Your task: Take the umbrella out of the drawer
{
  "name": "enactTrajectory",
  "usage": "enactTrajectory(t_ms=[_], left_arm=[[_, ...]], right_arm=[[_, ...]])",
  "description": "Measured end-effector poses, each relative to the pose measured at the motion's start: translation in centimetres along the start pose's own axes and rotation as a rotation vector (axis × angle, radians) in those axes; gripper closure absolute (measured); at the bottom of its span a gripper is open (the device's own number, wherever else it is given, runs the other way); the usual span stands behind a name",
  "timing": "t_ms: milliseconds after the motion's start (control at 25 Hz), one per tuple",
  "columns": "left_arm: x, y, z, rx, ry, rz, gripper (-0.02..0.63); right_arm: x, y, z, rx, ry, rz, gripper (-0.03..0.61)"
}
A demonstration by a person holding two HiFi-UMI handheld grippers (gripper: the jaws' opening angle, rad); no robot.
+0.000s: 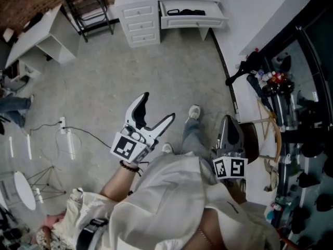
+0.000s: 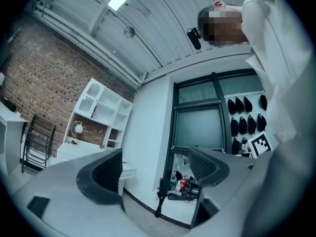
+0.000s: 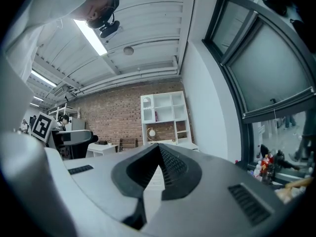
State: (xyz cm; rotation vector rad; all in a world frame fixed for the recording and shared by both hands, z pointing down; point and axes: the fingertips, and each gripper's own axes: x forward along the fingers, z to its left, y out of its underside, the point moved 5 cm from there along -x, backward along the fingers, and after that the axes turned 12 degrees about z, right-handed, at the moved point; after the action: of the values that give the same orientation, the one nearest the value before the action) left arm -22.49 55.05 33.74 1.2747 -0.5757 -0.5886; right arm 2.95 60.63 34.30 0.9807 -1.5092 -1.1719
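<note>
2 grippers: the left gripper (image 1: 158,107) and the right gripper (image 1: 228,124) are held low in front of the person, well apart from the drawer (image 1: 193,21) — neither is at work on anything.
Left jaws: spread wide, with nothing between them; only the room is seen through the gap in the left gripper view.
Right jaws: pressed together, with nothing caught between them.
Drawer: pulled open from the white desk (image 1: 139,20) at the far side of the floor (image 1: 104,72), at the top of the head view.
Umbrella (image 1: 188,12): a dark, folded shape is seen lying flat inside the open drawer.
Direction from the grippers: straight ahead and well away across the floor, with the drawer set roughly between the lines of the 2 grippers.
Long axis: laid along the drawer's width, parallel to its front panel, so crosswise to the line of approach.
Which way it points: 1 end lies toward the left of the drawer and 1 toward the right; which end carries the handle cannot be told at this size.
Nearer hand: the left is judged slightly nearer, being held further forward and already opened — the difference is small.
Coming move: it is judged that the floor must be crossed first, and the jaws then set across the umbrella's length, not along it.
</note>
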Motion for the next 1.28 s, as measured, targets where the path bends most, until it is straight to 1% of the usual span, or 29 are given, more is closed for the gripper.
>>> enactTrajectory(t_ms=[280, 480, 600, 760, 960, 1120, 1280], left_arm=[[2.3, -0.5, 1.5, 0.017, -0.019, 0.002, 0.207], [6.3, -1.4, 3.7, 0.023, -0.026, -0.011, 0.207], [10.1, -1.7, 5.3, 0.025, -0.018, -0.008, 0.207], [15.6, -1.2, 7.2, 0.008, -0.025, 0.023, 0.207], [23.3, -2.6, 9.0, 0.014, -0.017, 0.013, 0.207], [28.8, -2.9, 9.8, 0.026, -0.011, 0.057, 0.207], [33.4, -3.7, 11.3, 0.019, -0.017, 0.058, 0.207]], right_arm=[[3.3, -0.2, -0.9, 0.007, -0.033, -0.003, 0.561], [7.2, -0.8, -2.6, 0.007, -0.041, -0.005, 0.561], [10.6, -1.3, -4.7, 0.013, -0.040, 0.000, 0.561], [15.4, -1.4, -8.1, 0.022, -0.051, 0.022, 0.561], [21.0, -3.5, -13.0, 0.024, -0.065, 0.002, 0.561], [25.0, -4.2, -17.2, 0.048, -0.063, 0.008, 0.561], [28.8, -5.1, -19.8, 0.058, -0.082, 0.016, 0.561]])
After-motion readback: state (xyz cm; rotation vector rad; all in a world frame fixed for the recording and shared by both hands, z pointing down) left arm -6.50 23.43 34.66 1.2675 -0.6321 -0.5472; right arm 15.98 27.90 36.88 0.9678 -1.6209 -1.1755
